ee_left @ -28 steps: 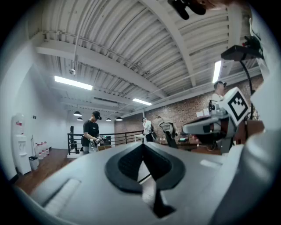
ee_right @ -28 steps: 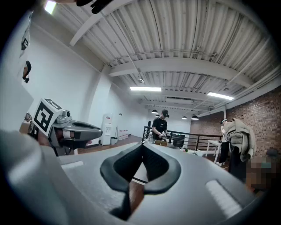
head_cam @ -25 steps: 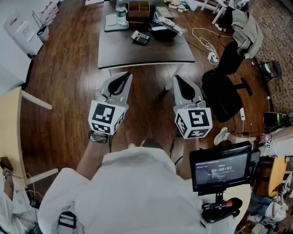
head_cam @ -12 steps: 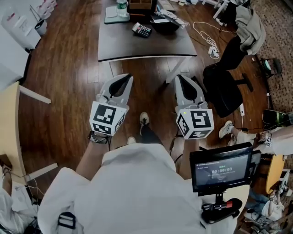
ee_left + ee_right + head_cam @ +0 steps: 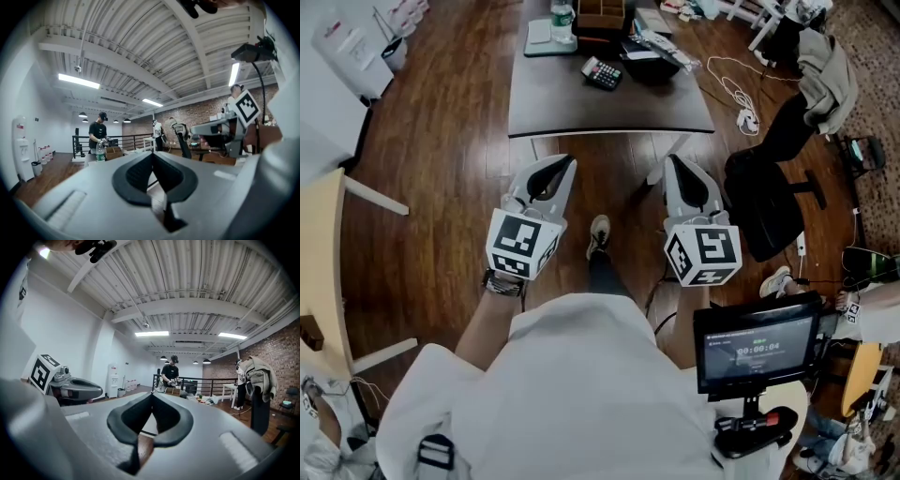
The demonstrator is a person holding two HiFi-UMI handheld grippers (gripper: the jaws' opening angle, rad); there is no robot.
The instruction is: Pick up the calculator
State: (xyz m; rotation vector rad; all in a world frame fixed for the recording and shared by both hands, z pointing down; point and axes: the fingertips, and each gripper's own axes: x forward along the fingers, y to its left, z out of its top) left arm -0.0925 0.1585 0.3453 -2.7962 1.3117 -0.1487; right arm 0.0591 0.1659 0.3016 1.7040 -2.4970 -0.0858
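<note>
**Status.** My left gripper (image 5: 553, 162) and right gripper (image 5: 678, 160) both point level. Each has its jaws together with nothing between them. The calculator (image 5: 602, 72) lies flat on the dark table (image 5: 609, 112), well ahead of both grippers and between their two lines of approach. Neither gripper is near it, so I judge that the reach has not begun.

**Hazard 1: jaws together on arrival.** If I reach the calculator without opening a gripper, the tips shove it across the table instead of straddling it. I open the jaws before contact.

**Hazard 2: crowded neighbours.** A black tray (image 5: 649, 64) sits just beside the calculator, on the right gripper's side. A water bottle (image 5: 563, 17) stands beyond the calculator, on the left gripper's side. A wide or overshot approach knocks the tray or topples the bottle.

**Hazard 3: low, flat object.** The calculator looks thin. A level approach is likely to skim over it or drive a jaw into the tabletop. The near table edge also lies directly ahead of both grippers and can catch one held too low.

**Hazard 4: footing.** An office chair (image 5: 773, 183) stands near the right gripper's outer side, and a white cable (image 5: 727, 86) trails on the floor beyond it. Either can snag my step forward and jolt the grippers.
</note>
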